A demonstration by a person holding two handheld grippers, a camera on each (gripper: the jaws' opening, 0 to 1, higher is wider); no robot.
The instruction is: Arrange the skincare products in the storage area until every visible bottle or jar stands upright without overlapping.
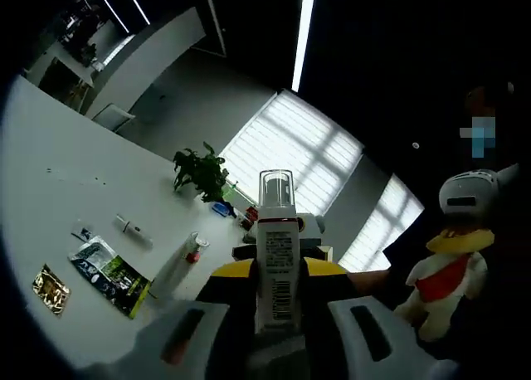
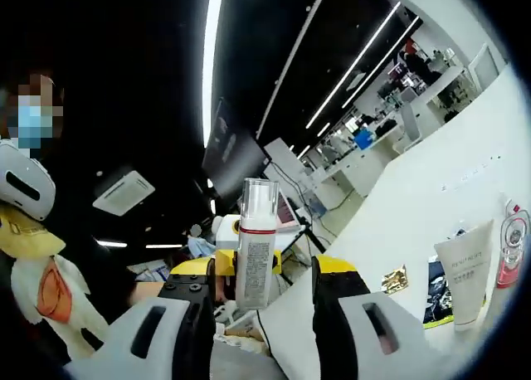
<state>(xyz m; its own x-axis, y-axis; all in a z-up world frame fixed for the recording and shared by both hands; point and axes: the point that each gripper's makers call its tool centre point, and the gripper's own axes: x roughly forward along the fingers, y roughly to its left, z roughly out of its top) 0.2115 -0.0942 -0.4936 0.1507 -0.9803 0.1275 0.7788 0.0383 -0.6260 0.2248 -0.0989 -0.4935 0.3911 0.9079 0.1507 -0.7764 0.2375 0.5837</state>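
Note:
In the left gripper view a white bottle (image 1: 276, 260) with a clear cap and a barcode label stands between my left gripper's (image 1: 278, 272) yellow-tipped jaws, lifted off the white table (image 1: 50, 164). In the right gripper view another white bottle (image 2: 255, 260), with a clear cap and a red collar, sits between my right gripper's (image 2: 264, 272) jaws, also in the air. On the table lie a white tube (image 1: 176, 265) with a red cap, a small white stick (image 1: 133, 228), a dark green sachet (image 1: 108, 274) and a gold sachet (image 1: 51, 289). The white tube (image 2: 463, 272), a pink bottle (image 2: 510, 255) and the gold sachet (image 2: 394, 279) are also in the right gripper view.
A potted plant (image 1: 201, 172) and a few small items stand at the table's far end by a bright window. A stuffed duck toy (image 1: 444, 272) and a person are close beside the grippers; the duck toy (image 2: 37, 289) also shows at the left. Desks fill the room beyond.

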